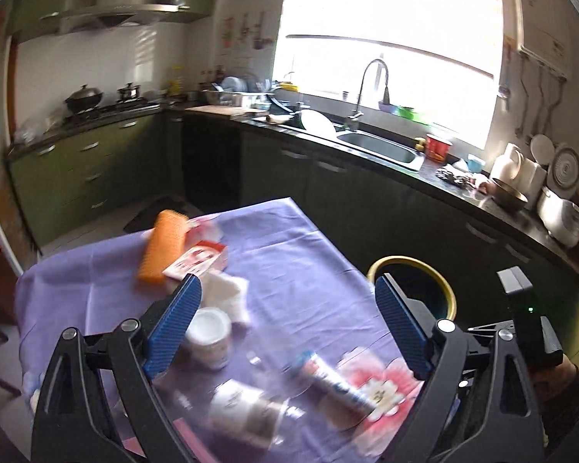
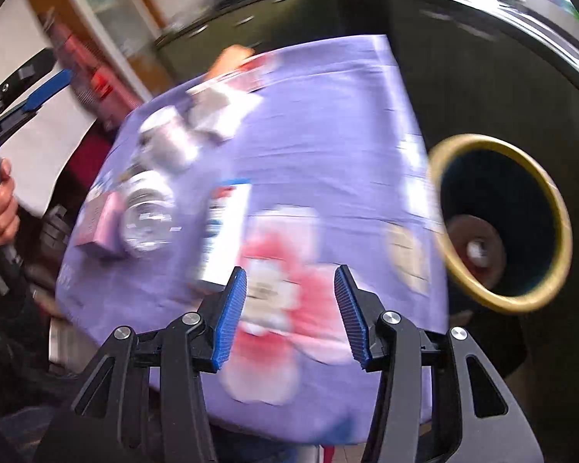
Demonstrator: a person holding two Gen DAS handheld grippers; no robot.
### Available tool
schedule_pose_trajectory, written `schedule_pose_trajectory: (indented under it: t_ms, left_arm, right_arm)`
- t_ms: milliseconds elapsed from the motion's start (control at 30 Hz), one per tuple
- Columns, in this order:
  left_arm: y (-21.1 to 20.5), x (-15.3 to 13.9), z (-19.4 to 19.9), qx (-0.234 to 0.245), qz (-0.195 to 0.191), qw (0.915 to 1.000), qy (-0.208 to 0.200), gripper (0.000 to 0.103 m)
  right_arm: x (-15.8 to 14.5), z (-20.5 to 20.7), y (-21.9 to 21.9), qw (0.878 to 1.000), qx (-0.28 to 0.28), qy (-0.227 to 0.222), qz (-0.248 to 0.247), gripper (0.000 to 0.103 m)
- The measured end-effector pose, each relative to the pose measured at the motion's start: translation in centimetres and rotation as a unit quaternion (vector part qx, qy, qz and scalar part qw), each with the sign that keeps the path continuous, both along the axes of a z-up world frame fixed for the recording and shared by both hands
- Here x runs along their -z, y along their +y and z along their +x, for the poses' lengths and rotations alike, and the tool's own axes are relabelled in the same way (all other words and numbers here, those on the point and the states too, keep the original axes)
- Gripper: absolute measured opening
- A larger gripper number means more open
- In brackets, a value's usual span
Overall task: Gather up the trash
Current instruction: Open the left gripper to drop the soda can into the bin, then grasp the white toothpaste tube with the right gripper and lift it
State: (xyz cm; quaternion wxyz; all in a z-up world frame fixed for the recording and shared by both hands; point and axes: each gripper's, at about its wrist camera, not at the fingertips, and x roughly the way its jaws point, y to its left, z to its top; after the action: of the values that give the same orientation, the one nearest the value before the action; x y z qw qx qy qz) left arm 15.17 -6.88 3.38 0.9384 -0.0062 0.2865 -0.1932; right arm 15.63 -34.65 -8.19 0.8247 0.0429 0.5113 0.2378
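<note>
Both ribbed blue tools, left tool (image 1: 287, 324) and right tool (image 2: 291, 316), tilt down over the purple-clothed table (image 1: 289, 239), jaws apart and empty

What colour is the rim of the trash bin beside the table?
Gold, or brassy yellow, around a dark inside; the trash bin shows best in the right wrist view.

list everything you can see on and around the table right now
tablecloth: 1, purple with pink flowers, covers table
orange pack: 1, orange, far left of table
red-white carton: 1, beside orange pack
tissue: 1, white, crumpled, mid table
white cup: 1, near tissue
clear jar: 1, lying on its side, near edge
tube: 1, white-blue, lying by flower print
pink box: 1, table's left edge
bin: 1, dark, gold rim, right of table
sink: 1, steel, under window
left claw: open, empty
right claw: open, empty
hand: 1, holds left handle
</note>
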Motion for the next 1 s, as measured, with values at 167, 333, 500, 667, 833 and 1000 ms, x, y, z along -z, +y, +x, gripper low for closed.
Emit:
schedule_pose_trajectory:
  t_ms: [167, 333, 500, 667, 833, 1000]
  left_arm:
    - [3.2, 0.7, -0.8, -0.023, -0.003, 0.9997, -0.001, 0.087]
    - [5.6, 1.5, -1.3, -0.036, -0.012, 0.9993, 0.006, 0.087]
    - [6.8, 2.2, -1.5, -0.045, -0.017, 0.9988, 0.010, 0.087]
    - [7.1, 2.5, -1.5, -0.045, -0.018, 0.9988, 0.012, 0.087]
    - [6.8, 2.7, -1.5, -0.042, -0.016, 0.9989, 0.012, 0.087]
    - [6.1, 2.5, -1.5, -0.034, -0.011, 0.9993, 0.012, 0.087]
  right_arm:
    - [0.8, 1.4, 5.7, 0.999, -0.042, 0.024, -0.025, 0.048]
    - [2.8, 2.6, 8.7, 0.995, -0.062, 0.042, -0.065, 0.048]
    - [3.9, 3.4, 9.8, 0.992, -0.068, 0.040, -0.098, 0.044]
    - [4.6, 3.8, 10.2, 0.990, -0.067, 0.041, -0.114, 0.022]
    - [4.4, 3.6, 8.5, 0.992, -0.049, 0.032, -0.116, 0.018]
    - [4.1, 3.1, 6.4, 0.993, -0.030, 0.030, -0.109, 0.018]
